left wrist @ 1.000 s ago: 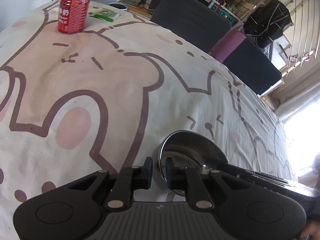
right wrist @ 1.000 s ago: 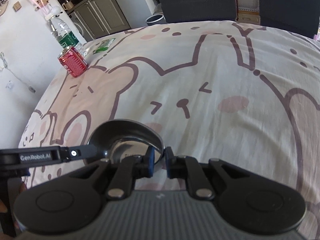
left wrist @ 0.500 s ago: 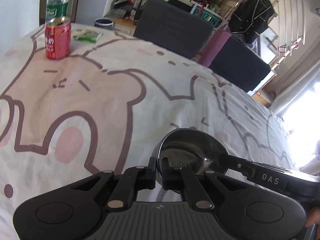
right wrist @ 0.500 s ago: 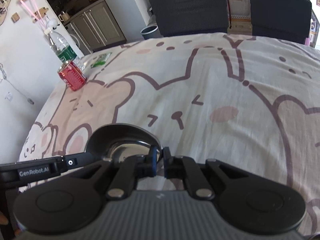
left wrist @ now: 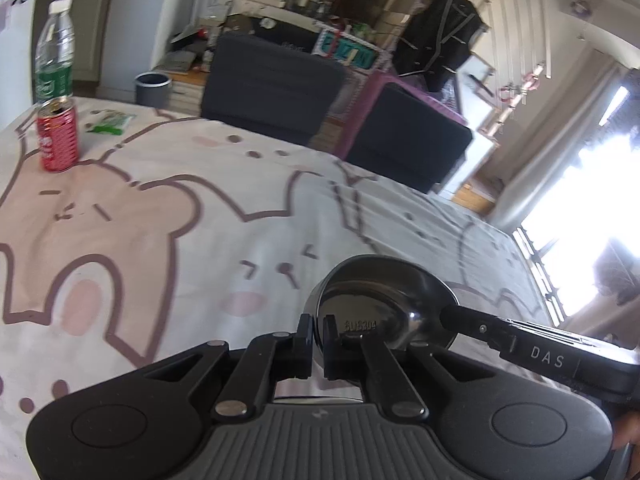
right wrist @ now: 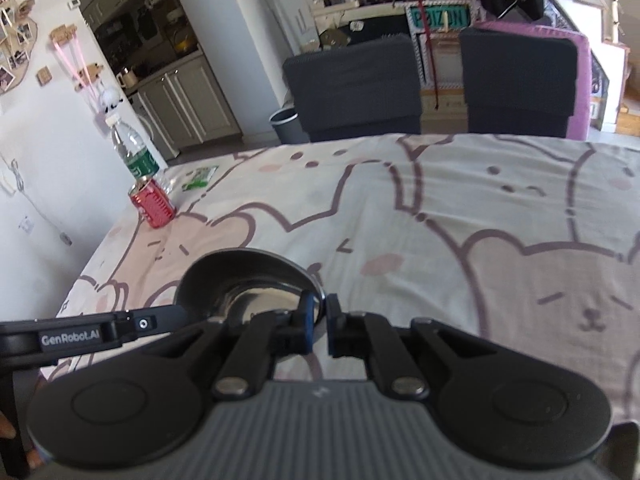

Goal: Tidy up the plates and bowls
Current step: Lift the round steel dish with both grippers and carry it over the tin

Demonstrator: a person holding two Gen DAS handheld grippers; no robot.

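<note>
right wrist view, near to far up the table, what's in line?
right gripper shut on steel bowl rim → red can → green packet → water bottle → grey bin on the floor beyond the table.

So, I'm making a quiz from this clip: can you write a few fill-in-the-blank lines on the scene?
1. Both grippers clamp the rim of one steel ____.
2. The left gripper and right gripper grip ____ sides of the bowl.
3. The can beside the bottle is ____ in colour.

Missing: bowl; opposite; red
</note>
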